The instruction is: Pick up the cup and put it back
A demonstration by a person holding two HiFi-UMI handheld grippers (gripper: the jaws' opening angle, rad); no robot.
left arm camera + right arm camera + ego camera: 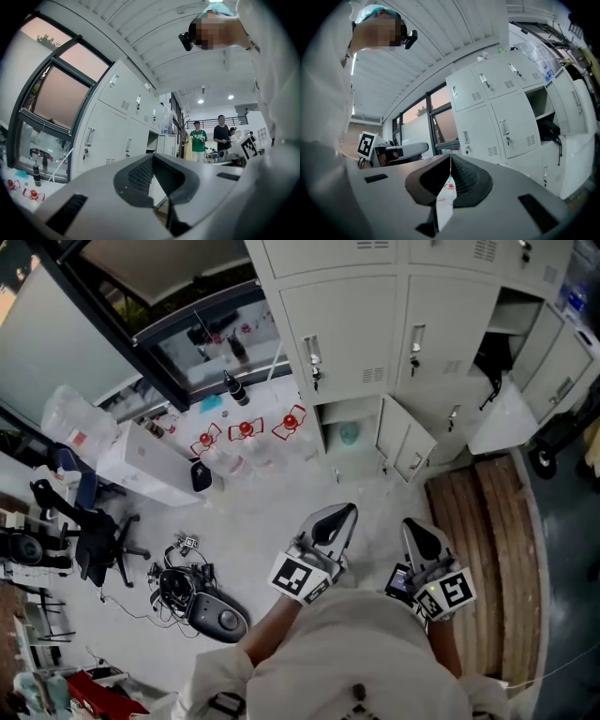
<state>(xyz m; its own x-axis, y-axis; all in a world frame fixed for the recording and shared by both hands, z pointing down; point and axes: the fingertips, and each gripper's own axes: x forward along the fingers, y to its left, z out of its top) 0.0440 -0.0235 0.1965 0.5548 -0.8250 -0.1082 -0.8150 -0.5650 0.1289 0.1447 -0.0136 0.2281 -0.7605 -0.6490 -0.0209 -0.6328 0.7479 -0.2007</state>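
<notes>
A pale teal cup point(349, 434) stands inside an open low compartment of the white lockers point(375, 324), well ahead of both grippers. My left gripper point(330, 523) is held close to the person's chest with its jaws shut and empty; in the left gripper view its tips point(153, 157) meet and point toward the lockers. My right gripper point(422, 538) hangs beside it, also shut with nothing held; in the right gripper view its tips point(450, 157) touch. The cup does not show in either gripper view.
The compartment's door point(405, 444) swings open to the right. Red-and-white items point(246, 429) and a dark bottle point(234, 388) lie by the window. A white box point(150, 460), a black chair point(94, 545), a cabled device point(202, 601) and wooden planks point(478, 549) surround me. Two people point(208, 138) stand far off.
</notes>
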